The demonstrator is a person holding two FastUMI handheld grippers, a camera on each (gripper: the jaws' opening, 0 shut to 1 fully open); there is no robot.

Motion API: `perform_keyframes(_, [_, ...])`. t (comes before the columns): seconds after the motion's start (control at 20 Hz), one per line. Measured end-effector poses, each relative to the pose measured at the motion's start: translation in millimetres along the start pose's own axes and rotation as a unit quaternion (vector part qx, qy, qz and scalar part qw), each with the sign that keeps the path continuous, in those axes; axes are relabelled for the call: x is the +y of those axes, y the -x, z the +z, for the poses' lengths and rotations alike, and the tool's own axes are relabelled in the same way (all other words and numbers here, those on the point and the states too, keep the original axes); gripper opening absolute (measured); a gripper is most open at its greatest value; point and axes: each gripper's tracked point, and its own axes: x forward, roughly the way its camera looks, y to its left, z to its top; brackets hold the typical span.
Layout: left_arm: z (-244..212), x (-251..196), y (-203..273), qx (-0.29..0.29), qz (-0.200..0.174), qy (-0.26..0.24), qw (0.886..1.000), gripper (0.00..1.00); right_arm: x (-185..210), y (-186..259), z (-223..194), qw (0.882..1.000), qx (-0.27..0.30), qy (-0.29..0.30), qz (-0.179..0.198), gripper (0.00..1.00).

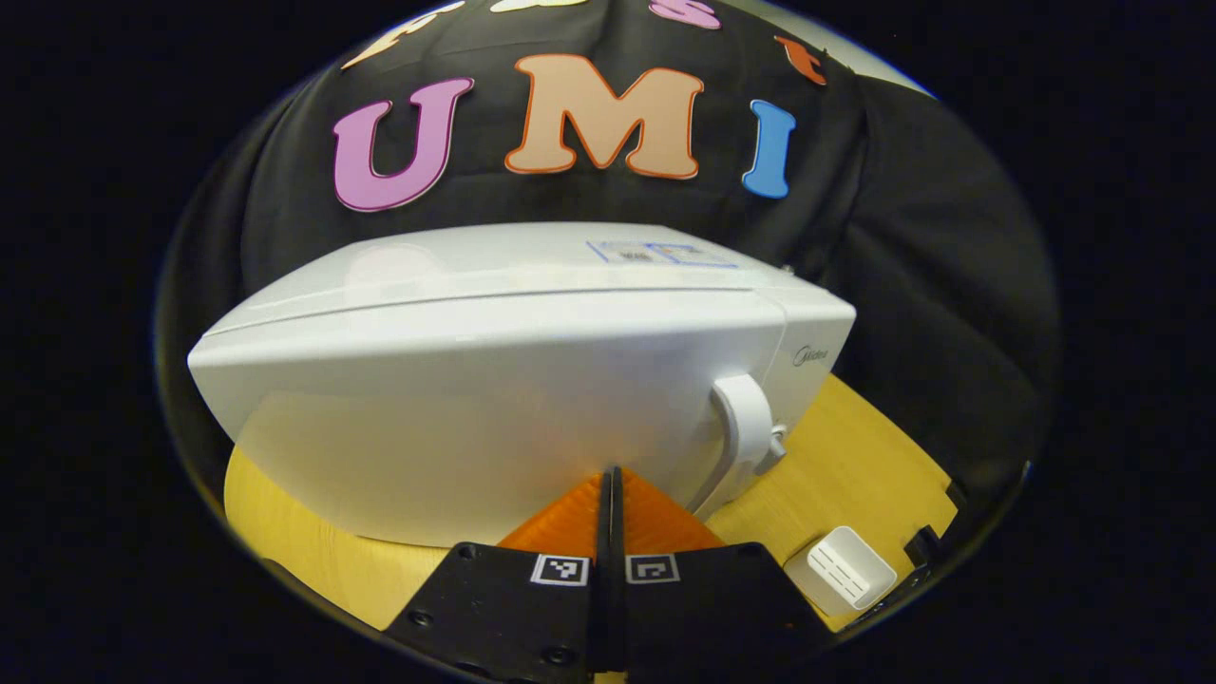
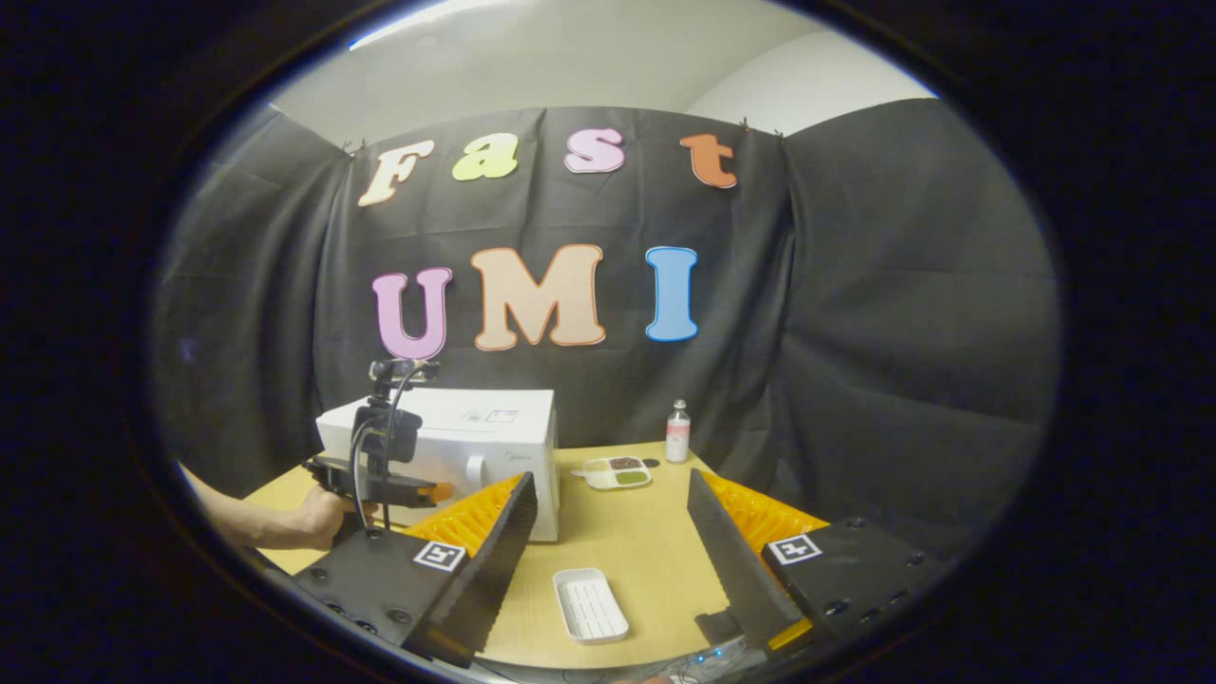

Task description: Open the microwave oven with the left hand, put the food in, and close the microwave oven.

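The white microwave (image 1: 494,380) stands close in front in the left gripper view, its door closed and its handle (image 1: 746,427) at the right. My left gripper (image 1: 613,472) is shut with nothing between its fingers, its tips right at the door's lower front, left of the handle. In the right gripper view the microwave (image 2: 465,432) sits at the back left of the wooden table (image 2: 646,541). A hand (image 2: 313,518) holds the left gripper (image 2: 380,475) before it. The food tray (image 2: 617,472) lies right of the microwave. My right gripper (image 2: 613,489) hangs open and empty above the table's front.
An empty white ribbed tray (image 2: 589,603) lies near the table's front edge, and this tray (image 1: 841,570) also sits low right in the left gripper view. A small bottle (image 2: 677,432) stands at the back by the food. Black cloth walls close the booth.
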Motion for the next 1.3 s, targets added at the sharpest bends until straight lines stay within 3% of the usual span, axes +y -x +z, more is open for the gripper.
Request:
perform_keyframes(0.25, [42.9, 6.3, 57.7, -0.065, 0.008, -0.028, 0.997, 0.00, -4.8, -5.9, 1.0, 1.000, -0.004, -0.006, -0.001, 0.92])
perform_keyframes(0.3, [52.4, 10.3, 70.2, -0.077, 0.013, -0.025, 0.997, 0.00, -5.4, -9.7, 1.2, 1.000, -0.005, -0.006, -0.001, 0.99])
perform_keyframes(0.6, [109.0, 54.6, 161.0, -0.137, 0.040, -0.003, 0.990, 0.00, -2.6, -33.1, 13.0, 1.000, -0.010, -0.010, 0.007, 0.99])
perform_keyframes(0.8, [141.9, 105.7, 226.0, -0.175, 0.094, -0.028, 0.980, 0.00, 5.2, -44.8, 27.2, 1.000, -0.013, 0.010, 0.015, 0.99])
perform_keyframes(0.85, [148.4, 109.8, 239.6, -0.183, 0.103, -0.027, 0.977, 0.00, 9.5, -45.2, 33.0, 1.000, -0.018, 0.012, 0.019, 0.92])
perform_keyframes(1.0, [158.9, 116.9, 268.0, -0.200, 0.122, -0.030, 0.972, 0.00, 25.0, -51.0, 49.8, 0.999, -0.031, 0.009, 0.032, 0.92])
perform_keyframes(1.05, [159.3, 114.6, 273.4, -0.204, 0.120, -0.045, 0.971, 0.00, 29.7, -51.4, 55.4, 0.999, -0.036, 0.010, 0.034, 0.99])
perform_keyframes(1.1, [159.9, 100.8, 280.4, -0.207, 0.096, -0.057, 0.972, 0.04, 31.8, -51.9, 61.1, 0.998, -0.042, 0.013, 0.034, 0.92])
perform_keyframes(1.2, [155.1, 83.1, 277.4, -0.212, 0.081, -0.067, 0.972, 0.50, 40.4, -51.1, 66.5, 0.998, -0.048, 0.024, 0.036, 0.92])
perform_keyframes(1.3, [153.2, 90.0, 288.7, -0.220, 0.110, -0.058, 0.968, 0.96, 47.4, -48.5, 65.3, 0.998, -0.048, 0.028, 0.041, 0.99])
